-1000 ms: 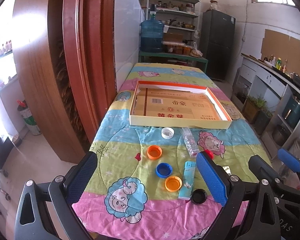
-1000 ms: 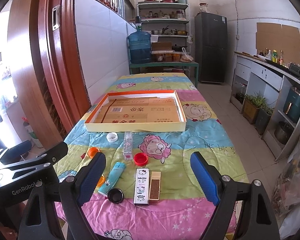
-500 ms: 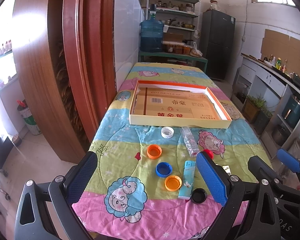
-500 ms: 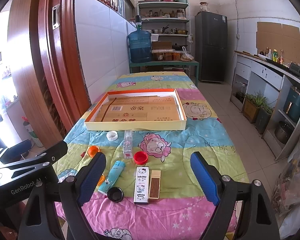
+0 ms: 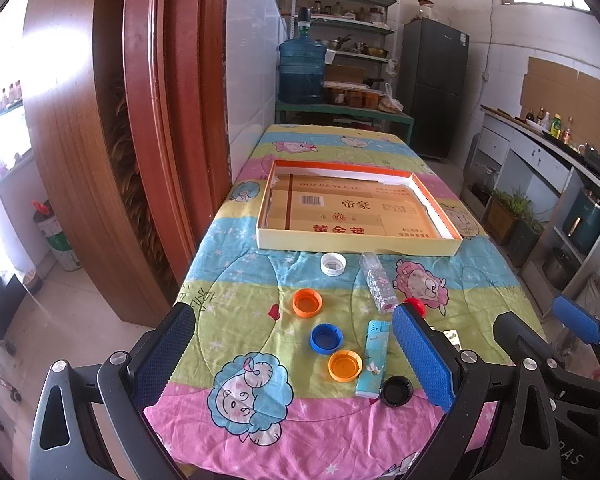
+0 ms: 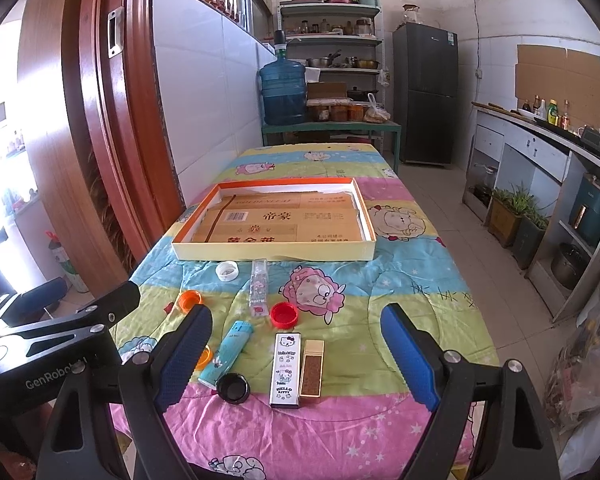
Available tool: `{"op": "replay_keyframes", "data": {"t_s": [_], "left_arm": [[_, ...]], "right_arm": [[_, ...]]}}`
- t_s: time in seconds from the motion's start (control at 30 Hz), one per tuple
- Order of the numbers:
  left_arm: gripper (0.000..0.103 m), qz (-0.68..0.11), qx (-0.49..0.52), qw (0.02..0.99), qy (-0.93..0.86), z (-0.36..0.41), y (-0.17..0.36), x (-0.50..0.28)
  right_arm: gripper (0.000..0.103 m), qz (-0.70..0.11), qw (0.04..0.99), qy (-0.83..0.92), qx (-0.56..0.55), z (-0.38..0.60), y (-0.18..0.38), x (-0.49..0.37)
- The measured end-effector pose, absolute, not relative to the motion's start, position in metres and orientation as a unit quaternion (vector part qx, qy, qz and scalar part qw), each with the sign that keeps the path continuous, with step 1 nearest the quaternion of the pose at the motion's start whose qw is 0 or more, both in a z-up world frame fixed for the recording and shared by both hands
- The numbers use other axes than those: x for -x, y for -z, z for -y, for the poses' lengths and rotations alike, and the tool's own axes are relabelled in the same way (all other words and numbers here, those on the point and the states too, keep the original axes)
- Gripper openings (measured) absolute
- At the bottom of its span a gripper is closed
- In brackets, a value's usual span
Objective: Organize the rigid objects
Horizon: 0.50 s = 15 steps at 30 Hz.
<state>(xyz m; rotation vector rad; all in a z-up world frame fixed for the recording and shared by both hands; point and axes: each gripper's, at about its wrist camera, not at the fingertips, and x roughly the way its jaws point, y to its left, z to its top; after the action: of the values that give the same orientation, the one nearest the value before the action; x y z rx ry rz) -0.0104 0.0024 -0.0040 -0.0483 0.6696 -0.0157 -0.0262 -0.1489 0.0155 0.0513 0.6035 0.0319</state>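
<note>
Left gripper (image 5: 296, 360) and right gripper (image 6: 300, 356) hover spread wide, empty, at lower frame. Bottle caps (image 5: 307, 302) and lighters (image 6: 287, 368) lie mid-frame before the shallow box (image 6: 272, 254).

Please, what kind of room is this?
Most likely a home kitchen: a fridge and shelves of pots stand at the back, with a counter holding bottles along the right wall.

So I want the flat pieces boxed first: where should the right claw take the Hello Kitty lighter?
Probably across its long narrow sides, mid-length, from straight above. The Hello Kitty lighter lies flat, its length running away from the camera, and the gold lighter sits close on its right, so that side is tight.
</note>
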Motion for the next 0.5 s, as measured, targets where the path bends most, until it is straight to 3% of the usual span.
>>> {"op": "replay_keyframes", "data": {"t_s": [0.5], "left_arm": [[0.099, -0.333, 0.023, 0.943, 0.005, -0.003, 0.0105, 0.0086]], "right_arm": [[0.086, -0.307, 0.951, -0.015, -0.027, 0.1538, -0.0145, 0.0262]]}}
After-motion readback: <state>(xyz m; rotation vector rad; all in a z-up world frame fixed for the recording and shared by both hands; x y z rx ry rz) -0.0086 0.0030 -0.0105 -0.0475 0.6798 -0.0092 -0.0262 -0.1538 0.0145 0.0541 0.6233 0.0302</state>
